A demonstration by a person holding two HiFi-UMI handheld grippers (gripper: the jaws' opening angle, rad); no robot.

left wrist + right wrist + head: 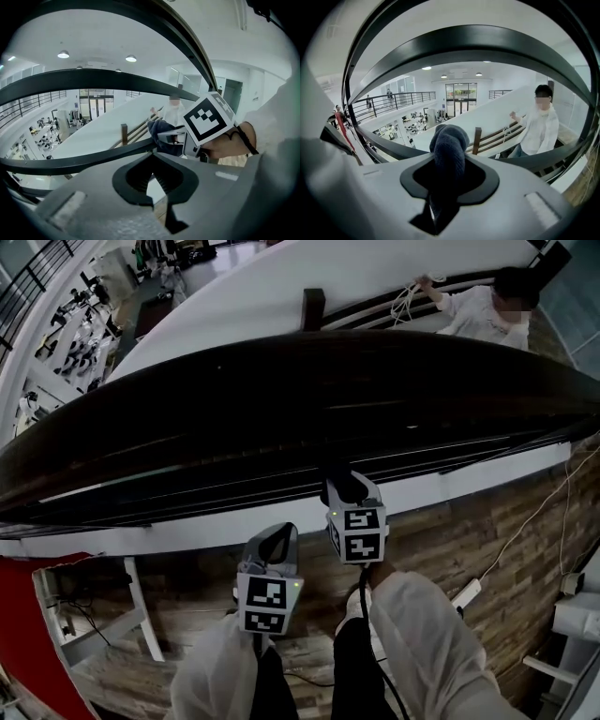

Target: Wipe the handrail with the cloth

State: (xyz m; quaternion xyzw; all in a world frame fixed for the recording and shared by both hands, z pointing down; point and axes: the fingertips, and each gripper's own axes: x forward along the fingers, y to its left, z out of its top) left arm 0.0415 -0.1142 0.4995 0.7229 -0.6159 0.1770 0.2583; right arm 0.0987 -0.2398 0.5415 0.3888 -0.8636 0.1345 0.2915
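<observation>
A broad dark handrail curves across the head view from left to right. My right gripper is shut on a dark blue cloth and holds it up at the rail's near lower edge. In the right gripper view the cloth bulges out between the jaws of that gripper. My left gripper hangs lower and to the left, just short of the rail, its jaws nearly together with nothing between them. From the left gripper view, the right gripper and the cloth sit against a dark rail.
A person in a white top stands on the stairs beyond the rail. Below lies a wooden floor with a white cable, a power strip and a white table frame. My own legs fill the bottom middle.
</observation>
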